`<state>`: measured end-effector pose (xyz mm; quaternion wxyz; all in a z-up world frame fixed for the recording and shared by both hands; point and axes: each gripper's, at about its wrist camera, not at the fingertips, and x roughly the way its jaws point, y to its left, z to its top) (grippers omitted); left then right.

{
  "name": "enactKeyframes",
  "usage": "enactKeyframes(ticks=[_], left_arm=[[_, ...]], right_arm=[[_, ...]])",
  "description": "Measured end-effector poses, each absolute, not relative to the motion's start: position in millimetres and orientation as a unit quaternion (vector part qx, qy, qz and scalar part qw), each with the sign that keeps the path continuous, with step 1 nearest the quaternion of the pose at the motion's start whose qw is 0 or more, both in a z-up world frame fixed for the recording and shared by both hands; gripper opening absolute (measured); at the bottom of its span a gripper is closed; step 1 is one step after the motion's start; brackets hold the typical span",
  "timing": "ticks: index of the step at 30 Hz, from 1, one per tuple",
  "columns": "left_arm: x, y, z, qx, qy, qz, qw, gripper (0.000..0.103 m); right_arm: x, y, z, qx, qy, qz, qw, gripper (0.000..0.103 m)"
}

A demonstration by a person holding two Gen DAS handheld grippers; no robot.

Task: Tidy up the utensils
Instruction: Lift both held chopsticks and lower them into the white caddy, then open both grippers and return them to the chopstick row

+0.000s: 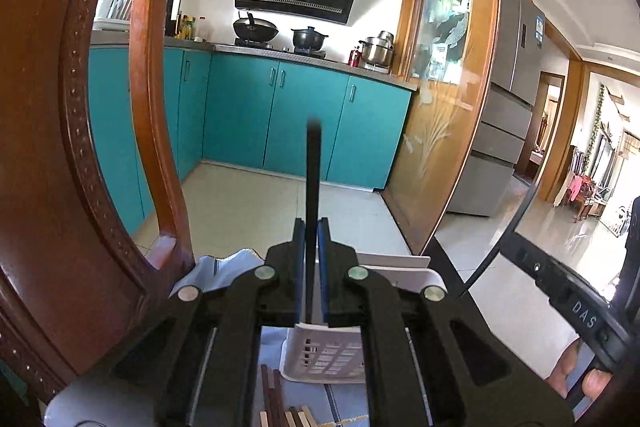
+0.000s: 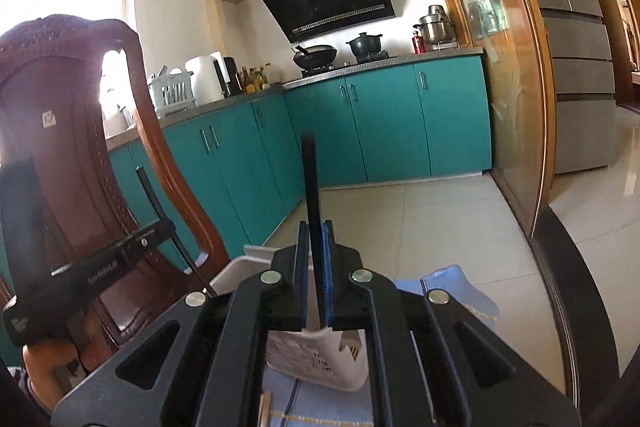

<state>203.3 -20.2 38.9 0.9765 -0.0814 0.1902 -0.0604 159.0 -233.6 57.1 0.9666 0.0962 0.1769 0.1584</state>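
My left gripper [image 1: 311, 227] is shut on a black chopstick [image 1: 312, 171] that stands upright between its blue pads. My right gripper [image 2: 316, 229] is shut on another black chopstick [image 2: 310, 183], also upright. A white slotted utensil basket [image 1: 324, 355] stands on the table right under the left gripper; it also shows under the right gripper [image 2: 320, 359]. Several brown and pale chopsticks [image 1: 280, 407] lie on the blue cloth in front of the basket. The left gripper with its chopstick shows at the left of the right wrist view [image 2: 160, 223].
A carved wooden chair [image 1: 60, 147] stands close on the left, also in the right wrist view [image 2: 68, 131]. A blue striped cloth [image 2: 452, 287] covers the table. A white box [image 1: 404, 271] sits behind the basket. Teal kitchen cabinets [image 1: 300, 115] and a tiled floor lie beyond.
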Motion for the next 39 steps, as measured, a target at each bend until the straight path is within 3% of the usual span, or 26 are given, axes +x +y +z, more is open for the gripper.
enactKeyframes(ticks=[2,9,11,14,16,20,22,27,33,35,39], left_arm=[[199,-19,37,-0.078,0.186,-0.060,0.978,0.007],[178,-8,31,-0.077,0.169,-0.066,0.980,0.007],[171,1,26,-0.090,0.170,-0.056,0.980,0.007],[167,15,12,-0.105,0.191,-0.040,0.975,0.007],[170,23,-4,-0.104,0.232,-0.018,0.967,0.007],[183,29,-38,-0.100,0.317,0.003,0.943,0.010],[191,28,-56,-0.095,0.360,0.004,0.928,0.015],[208,14,-93,-0.067,0.439,-0.003,0.896,0.018],[213,5,-110,-0.054,0.459,-0.005,0.887,0.026],[207,6,-117,-0.052,0.461,-0.007,0.886,0.026],[202,3,-123,-0.048,0.469,-0.018,0.882,0.029]], right_arm=[[154,-234,56,0.090,0.175,0.156,0.968,0.017],[100,-239,55,0.055,0.103,0.185,0.976,0.020],[87,-238,51,0.052,0.095,0.212,0.971,0.027],[85,-222,37,0.023,0.132,0.242,0.961,0.039],[101,-200,13,-0.007,0.218,0.248,0.944,0.041],[141,-167,-60,0.001,0.420,0.262,0.869,0.041],[149,-156,-82,0.004,0.462,0.261,0.847,0.041],[151,-133,-103,-0.036,0.490,0.246,0.835,0.041],[143,-124,-108,-0.068,0.492,0.237,0.835,0.039],[145,-127,-106,-0.071,0.503,0.243,0.826,0.023],[145,-140,-106,-0.064,0.516,0.246,0.818,0.013]])
